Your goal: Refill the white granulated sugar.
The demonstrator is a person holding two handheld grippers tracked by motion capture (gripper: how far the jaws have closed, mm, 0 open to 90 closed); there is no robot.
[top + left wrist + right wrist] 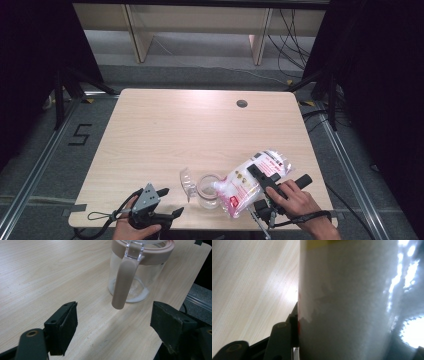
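Bag [252, 181] clamped in R tool [263, 181], tilted over jar [208, 190].

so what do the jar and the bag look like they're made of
Jar: clear glass or hard plastic, glossy and see-through, with a matte beige plastic-looking collar and handle. Bag: thin clear plastic film, shiny with glare, printed pink, holding white grains; the right gripper is clamped on it.

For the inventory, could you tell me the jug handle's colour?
Beige-brown handle, clearest in the left gripper view.
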